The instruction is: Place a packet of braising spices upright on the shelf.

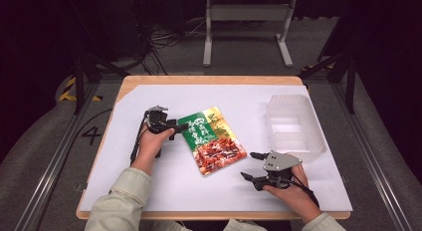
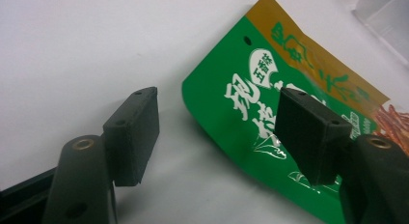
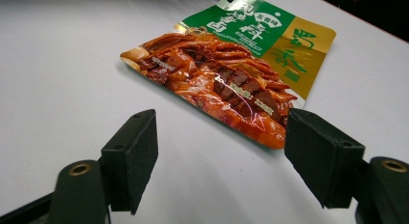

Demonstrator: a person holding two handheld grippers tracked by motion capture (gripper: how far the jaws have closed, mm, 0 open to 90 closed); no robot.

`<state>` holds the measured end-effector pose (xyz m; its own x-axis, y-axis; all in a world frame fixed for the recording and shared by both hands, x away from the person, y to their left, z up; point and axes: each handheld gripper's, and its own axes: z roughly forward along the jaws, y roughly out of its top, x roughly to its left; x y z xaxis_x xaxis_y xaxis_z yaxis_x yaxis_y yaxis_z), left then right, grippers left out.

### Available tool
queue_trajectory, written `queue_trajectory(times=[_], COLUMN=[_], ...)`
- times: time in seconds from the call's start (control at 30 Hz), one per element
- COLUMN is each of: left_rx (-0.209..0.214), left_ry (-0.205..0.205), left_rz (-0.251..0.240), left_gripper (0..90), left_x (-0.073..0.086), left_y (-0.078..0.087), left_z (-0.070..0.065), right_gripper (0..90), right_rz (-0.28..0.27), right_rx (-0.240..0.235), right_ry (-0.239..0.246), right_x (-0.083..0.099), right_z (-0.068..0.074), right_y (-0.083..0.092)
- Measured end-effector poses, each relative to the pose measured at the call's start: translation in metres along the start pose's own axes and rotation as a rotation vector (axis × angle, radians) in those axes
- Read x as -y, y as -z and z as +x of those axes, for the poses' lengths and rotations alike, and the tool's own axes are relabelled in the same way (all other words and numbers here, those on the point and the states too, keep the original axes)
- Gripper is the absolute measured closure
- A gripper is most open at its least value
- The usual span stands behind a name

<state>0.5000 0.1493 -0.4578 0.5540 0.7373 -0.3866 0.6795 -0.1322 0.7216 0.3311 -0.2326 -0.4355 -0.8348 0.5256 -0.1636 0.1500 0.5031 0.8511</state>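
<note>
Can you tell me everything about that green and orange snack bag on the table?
The snack bag is a flat, shiny plastic pouch lying face up and slanted on the white table cover. Its upper part is green with white writing and a gold strip with a small hang hole; the lower part pictures reddish-brown food pieces. It looks sealed and slightly wrinkled. The left gripper straddles its green edge with open jaws, pads not pressing. The right gripper waits open near the pictured end, apart from it.
</note>
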Motion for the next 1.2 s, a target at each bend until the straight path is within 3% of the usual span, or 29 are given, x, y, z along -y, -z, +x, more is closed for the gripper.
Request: queue_trajectory(times=[0.2,0.3,0.37,0.6,0.63,0.73,0.83,1.2], left_rx=[0.025,0.041,0.03,0.01,0.005,0.0,-0.003,0.04], left_ry=[-0.012,-0.013,-0.03,-0.055,-0.056,-0.076,-0.135,-0.152], left_rz=[0.001,-0.028,-0.041,-0.059,-0.06,-0.074,-0.084,-0.179], left_gripper=[40.9,44.8,49.3,72.6,72.6,88.8,90.0,90.0], left_x=[0.0,0.001,0.0,0.0,0.0,0.0,0.0,-0.007], left_y=[-0.001,-0.001,-0.001,-0.001,-0.001,0.0,0.001,0.02], left_z=[-0.002,-0.004,-0.006,-0.009,-0.009,-0.009,-0.011,-0.023], right_gripper=[28.2,28.2,28.1,27.5,27.5,27.4,27.4,28.0], right_rz=[0.0,-0.001,-0.002,-0.002,-0.003,-0.006,-0.007,-0.015], right_rx=[-0.004,-0.007,-0.008,-0.017,-0.017,-0.014,-0.011,0.001], right_ry=[0.0,0.002,0.001,-0.002,-0.003,-0.002,-0.005,-0.02], right_x=[0.0,0.0,0.0,-0.001,-0.001,-0.001,-0.001,-0.004], right_z=[-0.001,-0.001,-0.001,0.0,0.0,0.0,-0.001,-0.003], right_y=[-0.001,-0.001,-0.002,-0.003,-0.003,-0.002,-0.001,0.002])
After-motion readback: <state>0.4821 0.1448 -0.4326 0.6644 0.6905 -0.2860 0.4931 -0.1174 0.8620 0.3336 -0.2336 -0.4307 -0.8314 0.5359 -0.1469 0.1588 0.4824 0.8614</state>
